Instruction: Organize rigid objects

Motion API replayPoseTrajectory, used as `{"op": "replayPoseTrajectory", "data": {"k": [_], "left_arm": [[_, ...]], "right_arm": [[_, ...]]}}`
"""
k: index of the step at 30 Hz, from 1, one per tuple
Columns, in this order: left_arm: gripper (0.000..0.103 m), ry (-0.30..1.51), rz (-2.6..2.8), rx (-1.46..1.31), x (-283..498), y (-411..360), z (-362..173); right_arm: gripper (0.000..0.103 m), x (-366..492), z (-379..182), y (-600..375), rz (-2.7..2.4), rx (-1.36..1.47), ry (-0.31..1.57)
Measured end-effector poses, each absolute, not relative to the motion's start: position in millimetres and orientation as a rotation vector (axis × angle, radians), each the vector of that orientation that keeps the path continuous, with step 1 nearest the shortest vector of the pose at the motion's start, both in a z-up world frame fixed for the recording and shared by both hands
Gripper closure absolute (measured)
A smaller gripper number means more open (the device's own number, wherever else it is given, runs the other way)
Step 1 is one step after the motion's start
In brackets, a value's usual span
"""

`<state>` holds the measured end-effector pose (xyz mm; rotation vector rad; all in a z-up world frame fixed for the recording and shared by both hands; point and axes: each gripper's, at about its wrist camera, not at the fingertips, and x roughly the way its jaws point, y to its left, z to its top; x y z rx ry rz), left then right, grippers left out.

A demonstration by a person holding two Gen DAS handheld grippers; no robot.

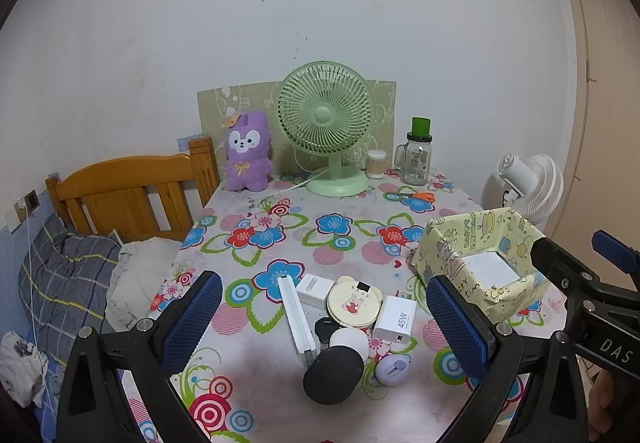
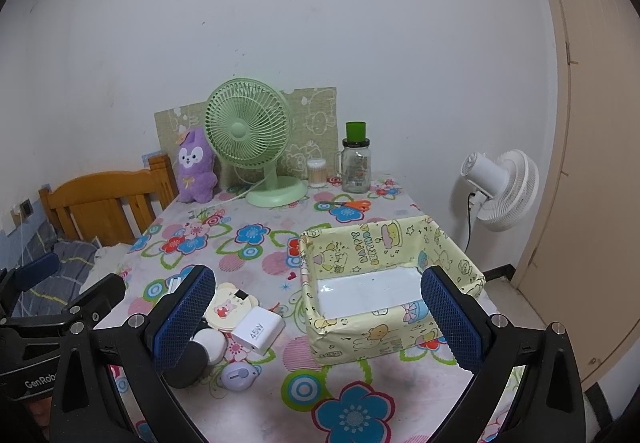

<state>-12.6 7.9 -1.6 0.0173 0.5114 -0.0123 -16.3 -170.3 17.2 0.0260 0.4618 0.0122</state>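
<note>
Nothing sorted yet: rigid clutter (image 1: 348,327) is seen piled before the wide-open, empty left gripper (image 1: 324,327); the yellow paper-wrapped box (image 2: 352,243) ahead of the equally open, empty right gripper (image 2: 318,319) is left unfilled.

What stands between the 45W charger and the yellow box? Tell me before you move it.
Nothing visible does. The 45W charger lies just left of the yellow box, with only bare tablecloth between them. Both the left gripper and the right gripper are open and empty.

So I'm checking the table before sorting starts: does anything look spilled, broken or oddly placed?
Nothing is spilled or broken. The small items lie bunched in an overlapping pile beside the yellow box, which holds none of them.
</note>
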Motion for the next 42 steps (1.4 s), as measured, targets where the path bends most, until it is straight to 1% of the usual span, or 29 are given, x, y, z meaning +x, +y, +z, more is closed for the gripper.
{"op": "replayPoseTrajectory", "data": {"k": [13, 25, 36, 42], "left_arm": [[0.000, 0.525, -0.011, 0.019, -6.1, 8.1, -4.5], [0.000, 0.596, 0.020, 0.018, 15.0, 19.7, -26.0], [0.000, 0.683, -0.006, 0.031, 39.4, 26.0, -50.2], [0.001, 0.736, 0.002, 0.020, 50.6, 35.7, -67.4]], "right_arm": [[0.000, -8.4, 13.1, -170.2, 0.012, 0.034, 0.471], [0.000, 10.5, -1.9, -158.3, 0.031, 0.035, 0.507], [0.008, 35.0, -23.0, -141.8, 0.052, 0.038, 0.576], [0.009, 51.3, -36.8, -124.6, 0.082, 0.016, 0.626]]}}
